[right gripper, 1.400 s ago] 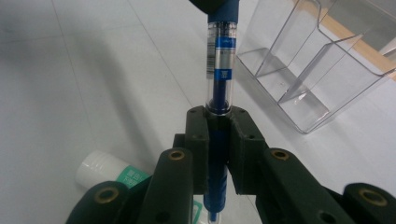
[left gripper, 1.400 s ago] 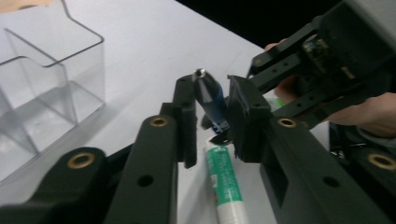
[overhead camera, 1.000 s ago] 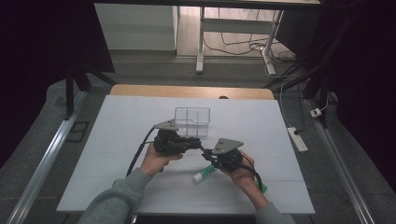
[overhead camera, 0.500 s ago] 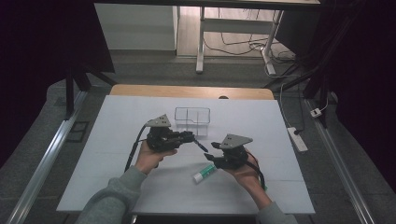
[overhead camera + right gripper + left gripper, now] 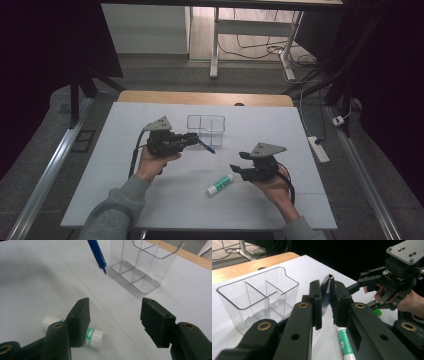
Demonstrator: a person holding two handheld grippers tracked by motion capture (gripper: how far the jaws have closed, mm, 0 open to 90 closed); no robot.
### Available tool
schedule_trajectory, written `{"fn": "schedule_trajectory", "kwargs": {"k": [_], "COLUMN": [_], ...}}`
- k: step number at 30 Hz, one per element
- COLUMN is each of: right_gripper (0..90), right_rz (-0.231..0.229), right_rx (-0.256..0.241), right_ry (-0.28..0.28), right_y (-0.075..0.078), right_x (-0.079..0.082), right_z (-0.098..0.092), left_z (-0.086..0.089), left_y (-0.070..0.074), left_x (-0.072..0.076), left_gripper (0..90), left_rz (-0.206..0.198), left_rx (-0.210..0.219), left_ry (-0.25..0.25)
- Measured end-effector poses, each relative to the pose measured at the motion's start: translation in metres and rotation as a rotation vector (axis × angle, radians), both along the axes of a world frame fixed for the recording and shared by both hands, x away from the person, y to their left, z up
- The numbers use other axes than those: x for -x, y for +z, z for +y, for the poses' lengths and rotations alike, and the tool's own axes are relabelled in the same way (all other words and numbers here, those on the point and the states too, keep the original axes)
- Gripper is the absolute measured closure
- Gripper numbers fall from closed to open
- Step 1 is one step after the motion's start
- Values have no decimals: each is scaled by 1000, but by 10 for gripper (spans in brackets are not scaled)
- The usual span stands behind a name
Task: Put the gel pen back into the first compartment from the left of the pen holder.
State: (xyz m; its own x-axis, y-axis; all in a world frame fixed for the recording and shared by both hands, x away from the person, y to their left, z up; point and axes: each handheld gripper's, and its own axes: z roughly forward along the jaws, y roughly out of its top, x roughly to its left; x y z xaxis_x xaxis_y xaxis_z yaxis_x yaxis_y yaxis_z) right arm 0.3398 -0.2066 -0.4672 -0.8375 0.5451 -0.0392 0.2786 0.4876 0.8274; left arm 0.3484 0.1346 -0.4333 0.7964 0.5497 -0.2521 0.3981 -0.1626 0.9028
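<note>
My left gripper [image 5: 192, 140] is shut on a blue pen [image 5: 206, 147], held just in front of the clear plastic organizer [image 5: 206, 128]; the pen's tip points toward the table's right. In the left gripper view the pen [image 5: 326, 292] stands clamped between the jaws, with the organizer [image 5: 254, 298] at left. My right gripper [image 5: 237, 162] is open and hovers right of a white glue stick with a green cap [image 5: 220, 184] that lies on the table. In the right gripper view the glue stick [image 5: 93, 336] lies behind the left jaw, the pen [image 5: 97, 255] and organizer [image 5: 145, 265] farther off.
The white table top [image 5: 125, 175] has a wooden strip [image 5: 200, 97] along its far edge. A white power strip [image 5: 318, 148] lies off the right side. Desk legs and cables stand on the floor beyond.
The two grippers have moved apart: the left one carried the pen back and left toward the organizer, and the right one, now open, drew away to the right of the glue stick.
</note>
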Motion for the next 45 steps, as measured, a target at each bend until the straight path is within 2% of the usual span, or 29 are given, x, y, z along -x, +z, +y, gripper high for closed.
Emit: {"fn": "schedule_trajectory", "kwargs": {"k": [9, 16, 27, 37, 45], "right_gripper": [402, 401, 401, 398, 392], "right_rz": [-1, -2, -9, -5, -5], "right_rx": [-3, -4, -1, -15, 0], "right_ry": [-55, -87, -99, -105, -100], "right_y": [0, 1, 0, 0, -1], "right_x": [2, 3, 2, 2, 1], "right_z": [-28, -43, -47, -49, -48], "left_z": [9, 15, 21, 32, 31], "left_y": [4, 6, 8, 21, 33], "left_x": [0, -1, -3, -13, -29], "left_gripper": [790, 789, 789, 790, 789], "left_rz": [-18, -28, -30, -46, -45], "left_rx": [-4, -1, 3, 1, -43], "left_ry": [28, 42, 66, 122, 154]}}
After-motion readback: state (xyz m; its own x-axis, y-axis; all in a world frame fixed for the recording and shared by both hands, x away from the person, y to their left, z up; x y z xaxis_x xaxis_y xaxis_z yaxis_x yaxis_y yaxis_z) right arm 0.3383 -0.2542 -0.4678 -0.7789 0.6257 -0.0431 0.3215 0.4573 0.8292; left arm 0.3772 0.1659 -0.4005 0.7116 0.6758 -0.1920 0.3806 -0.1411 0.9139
